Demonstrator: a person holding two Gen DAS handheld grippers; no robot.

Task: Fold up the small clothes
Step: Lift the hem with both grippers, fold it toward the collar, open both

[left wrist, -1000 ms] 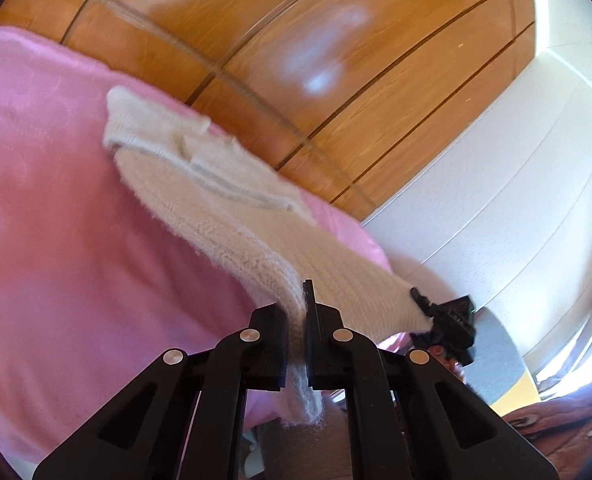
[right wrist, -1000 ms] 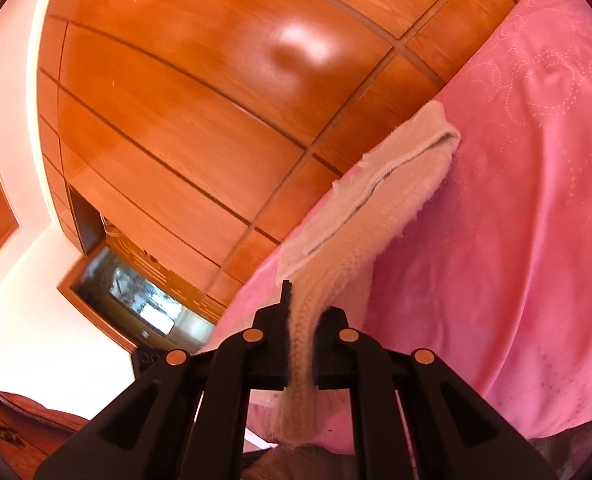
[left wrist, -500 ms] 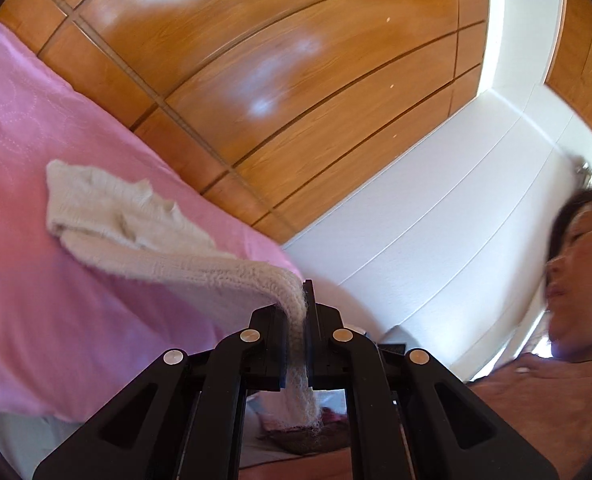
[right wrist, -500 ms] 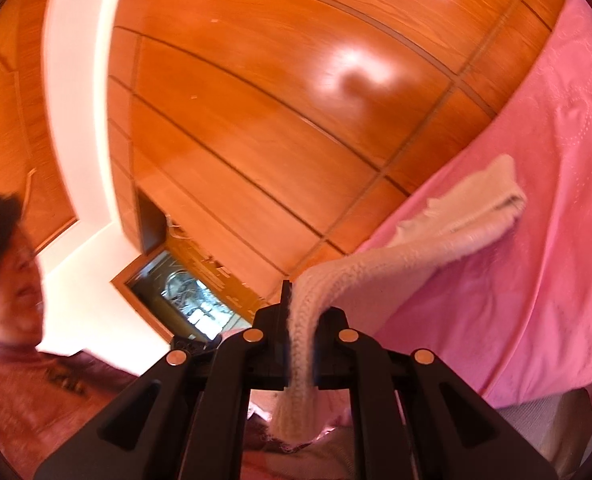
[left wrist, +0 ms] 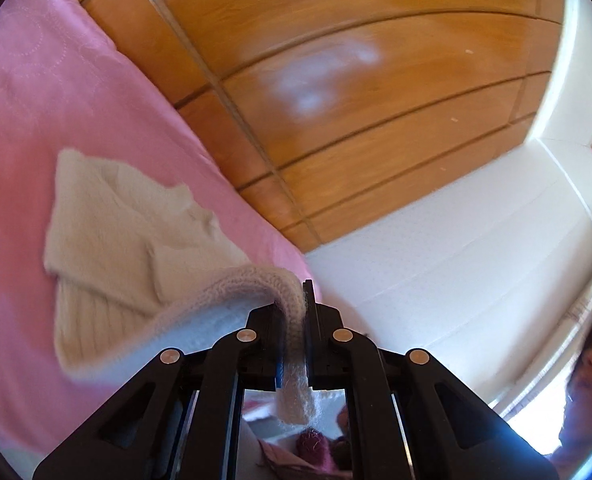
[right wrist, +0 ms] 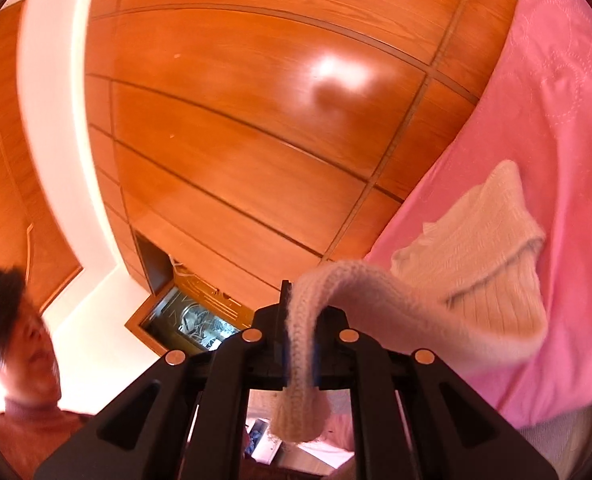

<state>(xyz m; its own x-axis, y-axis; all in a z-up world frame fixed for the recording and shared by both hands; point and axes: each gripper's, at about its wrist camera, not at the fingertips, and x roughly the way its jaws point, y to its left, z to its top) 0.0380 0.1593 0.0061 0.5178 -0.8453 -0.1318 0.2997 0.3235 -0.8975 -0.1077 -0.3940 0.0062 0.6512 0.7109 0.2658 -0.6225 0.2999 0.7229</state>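
While its two black fingers press together on a knitted hem, the left gripper (left wrist: 305,312) clamps the near edge of the cream knit garment (left wrist: 136,240), with a short fuzzy tail of the fabric hanging down behind the fingers. From that grip the hem arches up and over to the left, and the rest of the garment lies folded on the pink bedcover (left wrist: 56,120). The right gripper (right wrist: 301,320) is likewise closed on the same garment (right wrist: 480,248), its ribbed edge pinched between the fingers and a rounded end dangling below them; the knit curves up and away to the right onto the pink bedcover (right wrist: 556,140). Beyond the cover stands a glossy wooden panelled wall (right wrist: 256,100), and a person's blurred face (right wrist: 20,328) shows at the lower left of the right wrist view.
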